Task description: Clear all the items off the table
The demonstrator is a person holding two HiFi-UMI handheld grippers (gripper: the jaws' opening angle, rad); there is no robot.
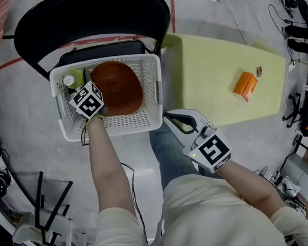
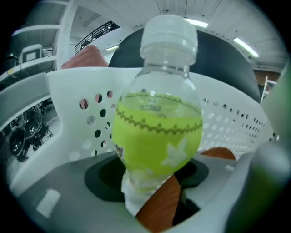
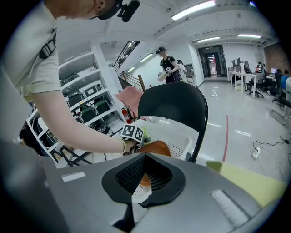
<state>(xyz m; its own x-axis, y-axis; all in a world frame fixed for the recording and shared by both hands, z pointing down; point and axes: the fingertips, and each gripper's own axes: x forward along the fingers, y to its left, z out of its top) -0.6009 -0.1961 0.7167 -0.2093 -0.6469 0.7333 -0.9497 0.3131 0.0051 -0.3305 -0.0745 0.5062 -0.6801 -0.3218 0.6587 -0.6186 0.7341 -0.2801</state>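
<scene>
Bottle (image 2: 157, 136) grasped by left gripper (image 1: 81, 85), inside basket (image 1: 113, 131); right gripper (image 1: 184, 122) clenched, empty. Orange box (image 1: 245, 85) and small item (image 1: 259, 71) remain on table (image 1: 208, 68).

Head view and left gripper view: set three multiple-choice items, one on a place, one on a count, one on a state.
1. The basket stands on: A a shelf; B the chair; C the floor.
2. Things on the table: A none; B two; C five.
3. The left gripper is: A open, empty; B shut, empty; C shut on the bottle.

Key: B, the basket rests on the chair's seat; B, only a box and a small item lie there; C, the bottle's base sits gripped between its jaws.
</scene>
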